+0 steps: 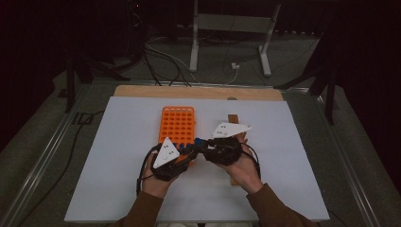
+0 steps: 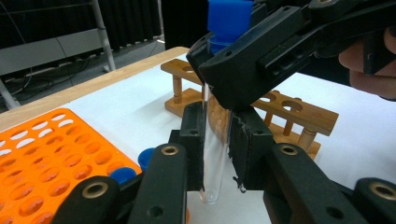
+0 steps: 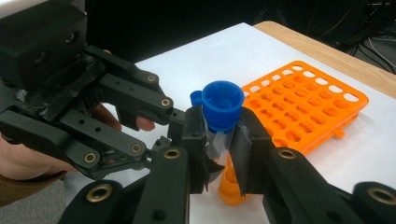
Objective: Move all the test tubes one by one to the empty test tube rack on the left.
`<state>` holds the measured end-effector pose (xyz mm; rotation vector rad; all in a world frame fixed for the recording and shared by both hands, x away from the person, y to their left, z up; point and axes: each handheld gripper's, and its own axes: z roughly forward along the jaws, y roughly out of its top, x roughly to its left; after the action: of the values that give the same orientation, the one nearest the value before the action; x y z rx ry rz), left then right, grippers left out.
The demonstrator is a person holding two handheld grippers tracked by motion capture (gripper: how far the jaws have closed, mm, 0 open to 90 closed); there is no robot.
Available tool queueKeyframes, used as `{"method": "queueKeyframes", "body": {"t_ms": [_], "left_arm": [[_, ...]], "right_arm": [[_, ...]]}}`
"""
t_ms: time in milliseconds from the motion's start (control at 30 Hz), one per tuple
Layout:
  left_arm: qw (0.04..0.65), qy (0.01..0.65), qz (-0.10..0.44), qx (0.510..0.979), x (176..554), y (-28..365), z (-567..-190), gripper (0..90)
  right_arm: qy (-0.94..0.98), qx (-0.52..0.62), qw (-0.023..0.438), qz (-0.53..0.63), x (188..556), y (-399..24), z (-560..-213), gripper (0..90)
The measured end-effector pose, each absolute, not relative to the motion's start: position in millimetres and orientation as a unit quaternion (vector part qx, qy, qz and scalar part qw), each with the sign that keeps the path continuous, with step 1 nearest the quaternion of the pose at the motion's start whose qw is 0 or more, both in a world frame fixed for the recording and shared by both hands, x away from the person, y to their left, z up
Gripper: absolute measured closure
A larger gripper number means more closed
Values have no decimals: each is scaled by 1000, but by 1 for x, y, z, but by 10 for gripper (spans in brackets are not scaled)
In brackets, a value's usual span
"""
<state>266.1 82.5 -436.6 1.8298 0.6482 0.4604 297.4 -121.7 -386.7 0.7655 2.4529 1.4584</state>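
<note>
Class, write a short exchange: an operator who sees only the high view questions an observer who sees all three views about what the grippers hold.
Operator: What is held beside the orange rack?
Observer: A clear tube; the left gripper is shut on its lower part.
Operator: And the right gripper?
Observer: It grips the same tube higher up, just under a blue cap that sits on the tube's top.
</note>
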Motion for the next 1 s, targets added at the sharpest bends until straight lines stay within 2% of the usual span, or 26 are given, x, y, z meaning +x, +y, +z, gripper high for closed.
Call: {"method": "queueKeyframes", "body": {"t_ms": [200,433,533,867,1000], "left_arm": [[545,273,191,770,266,83,-436,785],[547,285,187,765,269,89,-438,784],[550,289,184,762,270,92,-438,784],[554,298,188,755,271,103,-436,784],[553,299,188,755,271,108,-435,784]], "right_arm": [[826,256,95,493,297,-122,-387,741],[823,257,103,497,297,-125,-385,521],[820,258,107,499,296,-127,-384,458],[807,270,148,504,295,-136,-384,170],[802,281,161,502,297,-143,-386,129]]}}
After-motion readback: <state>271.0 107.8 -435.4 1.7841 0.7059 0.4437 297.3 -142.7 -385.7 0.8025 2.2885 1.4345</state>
